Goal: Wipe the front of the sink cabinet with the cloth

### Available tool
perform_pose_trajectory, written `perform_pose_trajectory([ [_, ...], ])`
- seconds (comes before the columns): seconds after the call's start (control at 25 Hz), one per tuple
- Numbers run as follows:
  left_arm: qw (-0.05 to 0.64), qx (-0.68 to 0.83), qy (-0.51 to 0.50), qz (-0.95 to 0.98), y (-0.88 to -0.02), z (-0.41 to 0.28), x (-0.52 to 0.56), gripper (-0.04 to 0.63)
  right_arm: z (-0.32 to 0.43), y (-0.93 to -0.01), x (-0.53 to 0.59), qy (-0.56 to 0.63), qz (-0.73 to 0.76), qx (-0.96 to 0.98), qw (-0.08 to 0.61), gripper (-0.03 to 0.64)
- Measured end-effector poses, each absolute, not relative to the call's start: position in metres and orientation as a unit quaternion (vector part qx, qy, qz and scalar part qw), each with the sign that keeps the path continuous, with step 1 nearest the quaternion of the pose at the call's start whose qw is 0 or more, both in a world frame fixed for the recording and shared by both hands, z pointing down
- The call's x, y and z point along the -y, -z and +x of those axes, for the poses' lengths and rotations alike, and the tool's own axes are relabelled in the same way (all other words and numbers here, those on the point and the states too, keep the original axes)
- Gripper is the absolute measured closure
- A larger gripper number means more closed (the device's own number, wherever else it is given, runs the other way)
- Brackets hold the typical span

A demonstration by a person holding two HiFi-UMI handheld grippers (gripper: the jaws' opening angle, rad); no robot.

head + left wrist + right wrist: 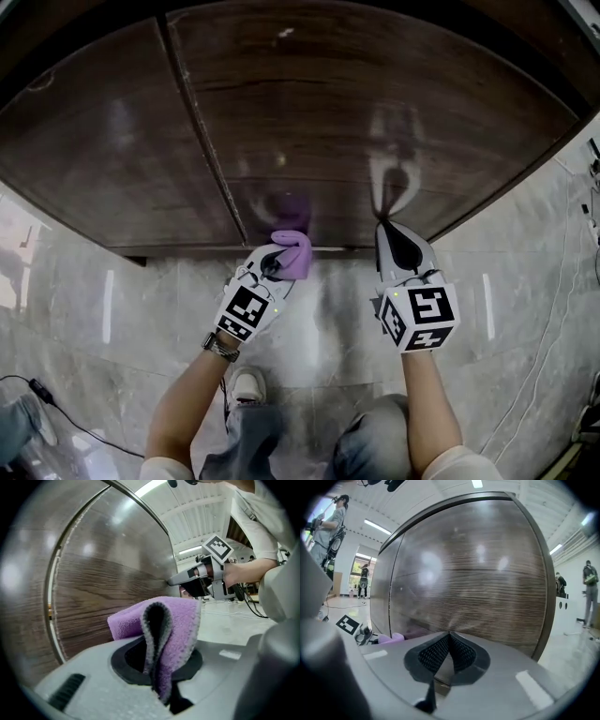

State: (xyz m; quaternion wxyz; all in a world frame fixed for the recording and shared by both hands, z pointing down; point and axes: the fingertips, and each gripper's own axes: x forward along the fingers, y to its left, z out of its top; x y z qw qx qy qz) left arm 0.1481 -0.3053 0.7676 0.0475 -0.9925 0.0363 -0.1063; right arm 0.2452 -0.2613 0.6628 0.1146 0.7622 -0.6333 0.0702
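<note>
Pinching the purple cloth [161, 634] in the left gripper [279, 263], beside the cabinet front [375, 122]. Pointing the right gripper [385, 228] there, tips meeting, empty.

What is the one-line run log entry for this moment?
left gripper: shut on purple cloth | right gripper: shut, empty | purple cloth: close to cabinet front

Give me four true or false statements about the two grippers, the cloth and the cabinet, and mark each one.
1. The left gripper is shut on the purple cloth. True.
2. The right gripper holds a sponge. False: its jaws are together with nothing between them.
3. The cabinet front is dark wood grain. True.
4. The cloth is draped over the right gripper. False: the left gripper holds it, close to the lower part of the cabinet front.
</note>
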Motion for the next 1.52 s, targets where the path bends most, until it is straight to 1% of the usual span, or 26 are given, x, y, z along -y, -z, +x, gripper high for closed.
perform_pose_trajectory([
  [0.24,0.046,-0.003,0.107,-0.993,-0.763,0.179,0.282,0.545,0.265,-0.656,0.24,-0.061,0.775,0.62,0.104,0.611],
  [0.6,0.039,0.022,0.111,-0.993,-0.762,0.21,0.258,0.546,0.294,-0.652,0.195,-0.066,0.791,0.599,0.105,0.61],
  [0.88,0.035,0.057,0.095,-0.993,-0.756,0.244,0.232,0.546,0.309,-0.643,0.155,-0.072,0.803,0.582,0.111,0.611],
  [1.04,0.034,0.067,0.094,-0.993,-0.756,0.263,0.222,0.546,0.325,-0.64,0.128,-0.089,0.819,0.558,0.098,0.609],
  [1.2,0.041,0.073,0.104,-0.991,-0.762,0.276,0.211,0.546,0.33,-0.638,0.1,-0.082,0.827,0.55,0.083,0.609],
  [1.36,0.041,0.076,0.107,-0.99,-0.763,0.296,0.2,0.546,0.351,-0.64,0.08,-0.079,0.841,0.529,0.086,0.609],
  [1.52,0.034,0.085,0.113,-0.989,-0.765,0.317,0.187,0.546,0.362,-0.627,0.065,-0.074,0.847,0.521,0.073,0.609],
])
